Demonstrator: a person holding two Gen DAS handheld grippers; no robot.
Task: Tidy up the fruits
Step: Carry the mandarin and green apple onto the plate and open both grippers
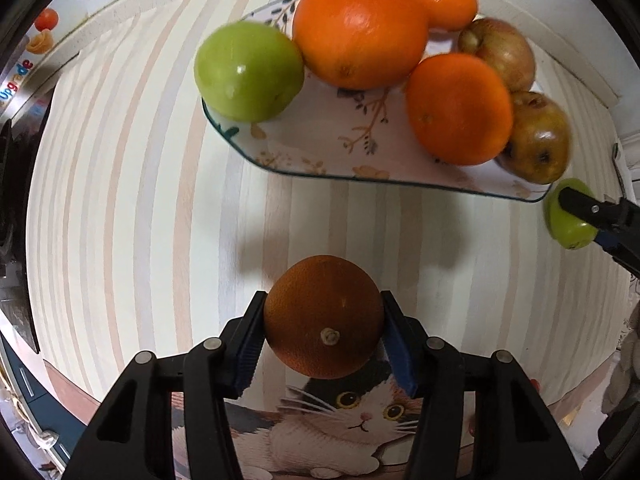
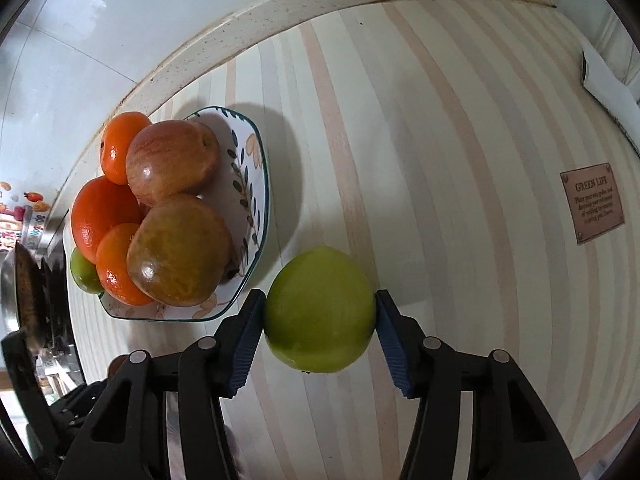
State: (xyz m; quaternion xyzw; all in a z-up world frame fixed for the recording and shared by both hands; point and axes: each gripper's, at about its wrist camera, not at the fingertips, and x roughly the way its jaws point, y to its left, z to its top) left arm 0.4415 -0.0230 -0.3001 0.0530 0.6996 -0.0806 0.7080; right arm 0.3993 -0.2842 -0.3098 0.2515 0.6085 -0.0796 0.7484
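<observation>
My left gripper (image 1: 324,320) is shut on an orange (image 1: 324,316), held above the striped table in front of the floral plate (image 1: 320,140). The plate holds a green apple (image 1: 248,72), a large orange (image 1: 360,28), two smaller oranges (image 1: 460,108) and two reddish apples (image 1: 536,136). My right gripper (image 2: 320,316) is shut on a second green apple (image 2: 320,310), just right of the plate (image 2: 244,184). That apple and gripper also show at the right edge of the left wrist view (image 1: 568,220).
A cat-print mat (image 1: 352,412) lies under the left gripper. A brown label (image 2: 594,202) is on the striped cloth at right. The wall edge (image 2: 240,28) runs behind the plate. A pan and clutter (image 2: 28,292) are at far left.
</observation>
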